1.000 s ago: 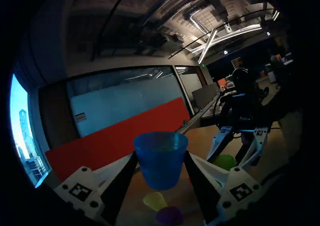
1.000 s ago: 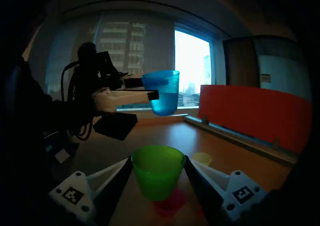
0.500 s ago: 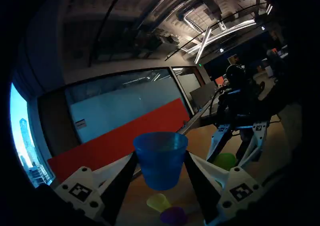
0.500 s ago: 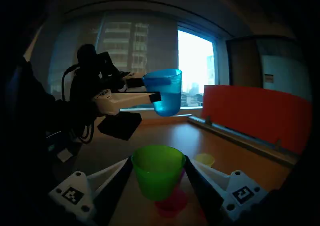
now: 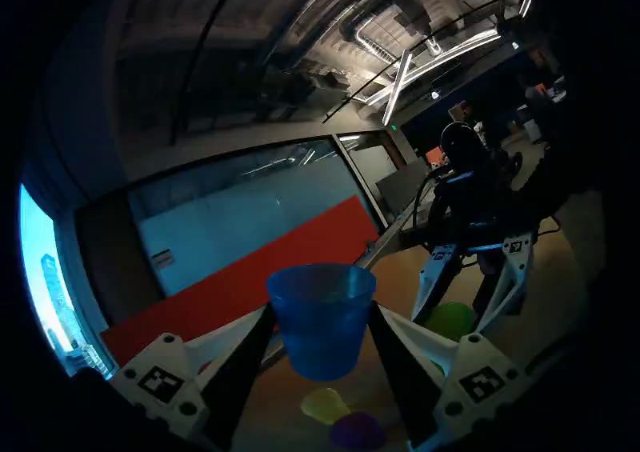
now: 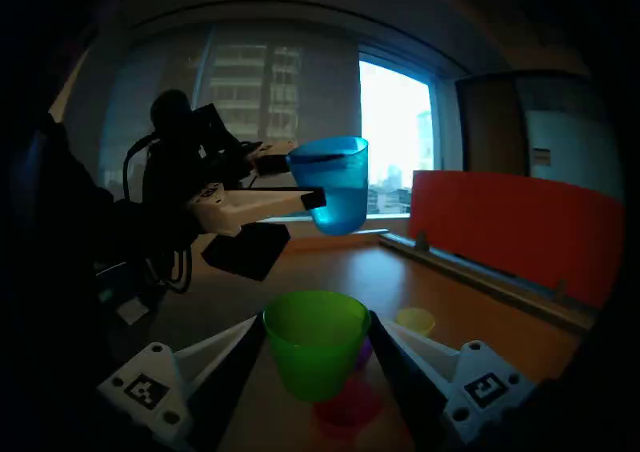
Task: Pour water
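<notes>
While both hand-held grippers are raised over a wooden table (image 6: 460, 312), each one pinches a plastic cup between its two fingers.

Left gripper view: the left gripper (image 5: 320, 314) presses one finger on either side of a blue cup (image 5: 322, 332), gripping it just below the rim. The cup's open mouth faces up. Farther off on the right, the right gripper (image 5: 472, 288) points downward with a green cup (image 5: 450, 321) between its fingertips, and a dark sleeve shows behind it. Below the blue cup, a small yellow cup (image 5: 324, 405) and a purple cup (image 5: 357, 433) sit on the table, just beside each other. A long red panel (image 5: 240, 280) runs behind the table below a glass wall, and strip lights cross the ceiling.

Right gripper view: the right gripper's fingers clamp the green cup on both sides, holding it upright above the table. Higher up and farther back, the left gripper reaches in from the left and holds the blue cup in the air, well apart from the green cup. The blue cup is translucent, leans slightly, and looks darker in its lower part; whether that is water cannot be told for certain. A red cup (image 6: 350, 409) sits on the table under the green cup. Bright daylight comes through a window (image 6: 392, 156) behind.
</notes>
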{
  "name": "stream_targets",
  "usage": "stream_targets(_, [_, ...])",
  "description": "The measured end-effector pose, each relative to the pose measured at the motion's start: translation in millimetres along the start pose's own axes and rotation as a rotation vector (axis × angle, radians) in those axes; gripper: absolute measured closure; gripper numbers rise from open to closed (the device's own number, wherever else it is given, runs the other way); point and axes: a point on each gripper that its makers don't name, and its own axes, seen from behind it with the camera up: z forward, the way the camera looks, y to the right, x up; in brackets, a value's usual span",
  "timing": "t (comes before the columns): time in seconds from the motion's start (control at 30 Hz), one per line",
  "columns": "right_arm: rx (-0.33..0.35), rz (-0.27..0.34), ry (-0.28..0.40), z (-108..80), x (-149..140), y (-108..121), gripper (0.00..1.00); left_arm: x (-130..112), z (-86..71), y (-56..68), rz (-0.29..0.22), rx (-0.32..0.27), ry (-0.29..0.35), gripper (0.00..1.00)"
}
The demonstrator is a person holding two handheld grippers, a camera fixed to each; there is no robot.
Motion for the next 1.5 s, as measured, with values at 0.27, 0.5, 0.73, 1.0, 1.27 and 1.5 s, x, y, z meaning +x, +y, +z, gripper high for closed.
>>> stream_targets(0.27, [0.008, 0.005, 0.003, 3.0, -0.9, -2.4, 0.07, -0.5, 0.0, -0.1, 0.031, 0.0, -0.002, 0.18])
stream_targets(0.5, [0.018, 0.003, 0.013, 5.2, 3.1, -6.1, 0.07, 2.1, -0.6, 0.7, 0.05, -0.003, 0.001, 0.18])
stream_targets(0.73, [0.034, 0.0, 0.02, 6.5, 4.4, -12.3, 0.08, 4.1, -2.3, 3.3, 0.073, -0.006, 0.004, 0.18])
stream_targets(1.0, [0.048, -0.005, 0.024, 7.8, 5.3, -17.3, 0.08, 5.5, -3.0, 5.0, 0.1, -0.01, 0.006, 0.18])
stream_targets(1.27, [0.047, -0.005, 0.03, 8.5, 7.9, -16.9, 0.08, 5.7, -4.4, 6.9, 0.123, -0.013, 0.011, 0.18])
stream_targets(1.5, [0.044, -0.005, 0.032, 8.5, 8.2, -16.3, 0.08, 7.0, -5.2, 8.4, 0.154, -0.015, 0.017, 0.18])
